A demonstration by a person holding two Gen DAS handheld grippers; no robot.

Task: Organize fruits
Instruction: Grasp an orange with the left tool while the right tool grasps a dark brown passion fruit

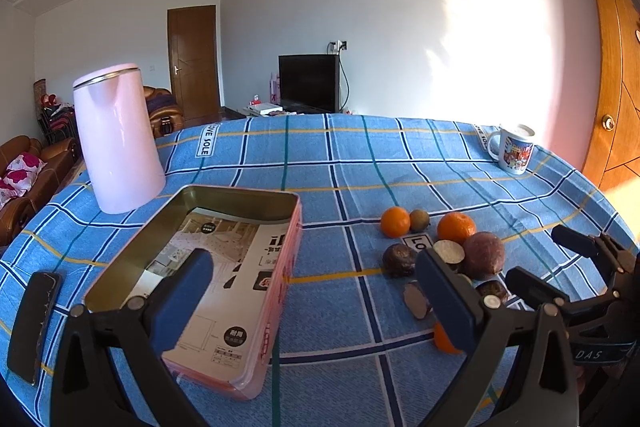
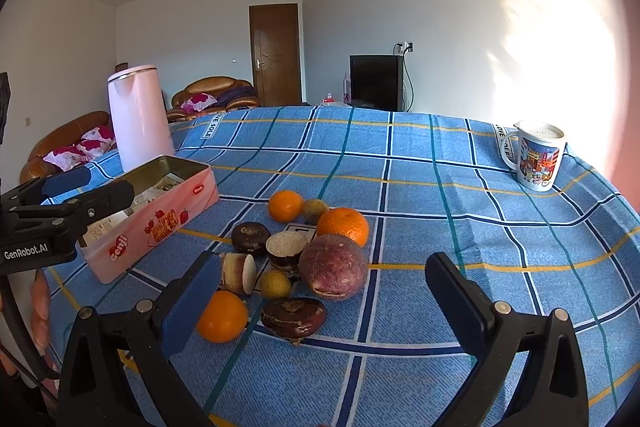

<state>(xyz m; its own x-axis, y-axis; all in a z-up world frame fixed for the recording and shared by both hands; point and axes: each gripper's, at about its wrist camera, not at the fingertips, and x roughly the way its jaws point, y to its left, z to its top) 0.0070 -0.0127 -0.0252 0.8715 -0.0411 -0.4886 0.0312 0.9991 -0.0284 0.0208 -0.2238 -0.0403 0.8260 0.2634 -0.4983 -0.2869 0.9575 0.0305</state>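
A pile of fruit lies on the blue checked tablecloth (image 2: 440, 187): three oranges (image 2: 347, 226), a large purple passion fruit (image 2: 333, 266), several dark brown water chestnuts (image 2: 293, 315) and small longans (image 2: 275, 284). An open pink tin box (image 2: 160, 219) stands left of the pile, with printed paper inside (image 1: 224, 267). My right gripper (image 2: 320, 299) is open and empty, just in front of the pile. My left gripper (image 1: 316, 291) is open and empty, between the tin box (image 1: 276, 291) and the fruit (image 1: 482, 255). The right gripper also shows in the left wrist view (image 1: 560, 267).
A pink kettle (image 1: 120, 139) stands behind the tin at the far left. A printed mug (image 2: 538, 157) stands at the far right corner. A dark phone (image 1: 34, 327) lies near the table's left edge. Sofas, a door and a TV are beyond the table.
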